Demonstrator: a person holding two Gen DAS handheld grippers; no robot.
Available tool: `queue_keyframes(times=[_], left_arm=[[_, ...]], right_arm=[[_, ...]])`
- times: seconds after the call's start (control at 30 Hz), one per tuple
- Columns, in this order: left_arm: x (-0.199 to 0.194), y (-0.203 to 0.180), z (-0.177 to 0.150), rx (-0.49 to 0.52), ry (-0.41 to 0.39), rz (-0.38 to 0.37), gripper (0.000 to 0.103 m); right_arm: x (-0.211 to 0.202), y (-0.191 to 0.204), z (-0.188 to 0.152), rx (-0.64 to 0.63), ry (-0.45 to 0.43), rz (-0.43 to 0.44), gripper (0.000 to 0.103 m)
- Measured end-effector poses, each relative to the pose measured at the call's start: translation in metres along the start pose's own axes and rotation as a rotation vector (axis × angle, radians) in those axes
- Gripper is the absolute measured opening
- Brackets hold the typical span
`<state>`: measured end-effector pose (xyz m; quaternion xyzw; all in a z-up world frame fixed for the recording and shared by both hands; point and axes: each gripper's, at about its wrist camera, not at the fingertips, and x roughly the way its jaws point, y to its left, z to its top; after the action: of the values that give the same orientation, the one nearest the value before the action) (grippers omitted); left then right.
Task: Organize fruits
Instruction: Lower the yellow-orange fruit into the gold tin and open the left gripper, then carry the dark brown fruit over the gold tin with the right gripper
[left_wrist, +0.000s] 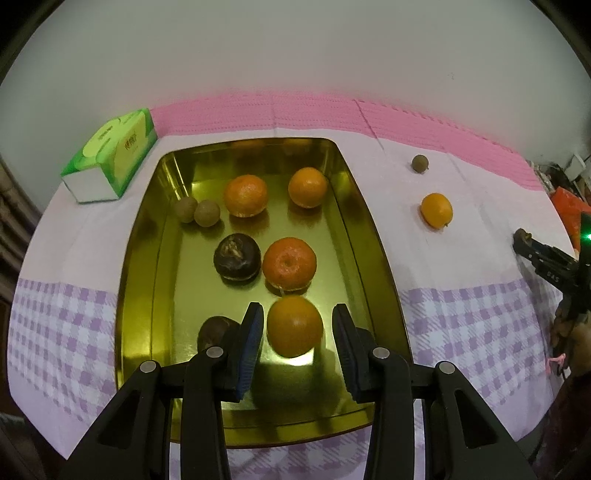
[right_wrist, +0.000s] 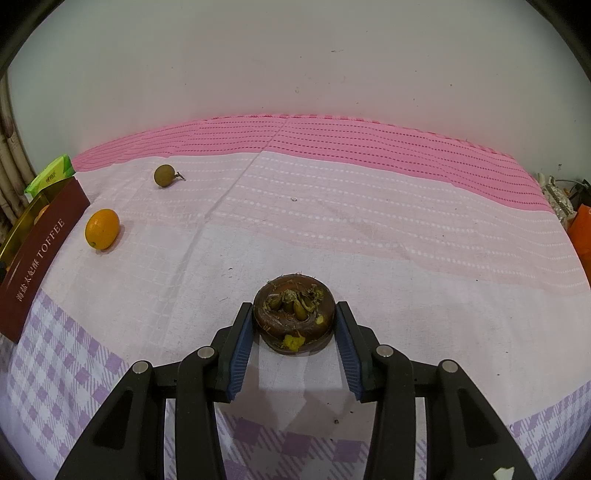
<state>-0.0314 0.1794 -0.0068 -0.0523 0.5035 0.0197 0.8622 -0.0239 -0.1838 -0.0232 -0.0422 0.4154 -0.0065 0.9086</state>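
Holding fruit in both grippers. Gold tin (left_wrist: 147, 258): seven fruits inside, raised walls, free floor near front; left gripper (left_wrist: 295, 328) clasps an orange (left_wrist: 294, 325) above it, best lowered clear of neighbours before release. Right gripper (right_wrist: 294, 321) clamps a dark brown fruit (right_wrist: 294, 317) on the cloth; lift over the tin wall.

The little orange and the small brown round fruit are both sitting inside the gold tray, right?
No. The left wrist view shows the little orange and the small brown round fruit lying on the tablecloth, outside the gold tray to its right. Other oranges and brown fruits are inside the tray.
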Motion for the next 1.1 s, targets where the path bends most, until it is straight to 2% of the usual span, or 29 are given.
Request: queue_keyframes(times=[0.23, 0.33, 0.4, 0.53, 0.6, 0.87, 1.1], left_arm=[[-0.018, -0.009, -0.004, 0.012, -0.012, 0.057, 0.041], [-0.033, -0.014, -0.007, 0.015, -0.031, 0.085, 0.044], [-0.048, -0.018, -0.010, 0.017, -0.057, 0.123, 0.058], [-0.074, -0.023, -0.017, 0.016, -0.121, 0.176, 0.071], [-0.084, -0.023, -0.021, 0.004, -0.129, 0.211, 0.076], [-0.099, -0.022, -0.039, -0.033, -0.129, 0.260, 0.076], [-0.105, -0.018, -0.053, -0.042, -0.140, 0.306, 0.079]], right_arm=[[0.000, -0.001, 0.000, 0.000, 0.000, -0.001, 0.041], [0.000, 0.001, 0.000, -0.003, 0.001, -0.007, 0.040], [0.000, 0.002, 0.000, -0.007, 0.002, -0.012, 0.040], [-0.006, 0.004, -0.005, -0.003, 0.008, -0.009, 0.040], [-0.010, 0.006, -0.008, 0.001, 0.011, -0.002, 0.040], [-0.034, 0.017, -0.017, 0.013, 0.005, 0.030, 0.040], [-0.060, 0.057, -0.016, -0.049, -0.017, 0.090, 0.040]])
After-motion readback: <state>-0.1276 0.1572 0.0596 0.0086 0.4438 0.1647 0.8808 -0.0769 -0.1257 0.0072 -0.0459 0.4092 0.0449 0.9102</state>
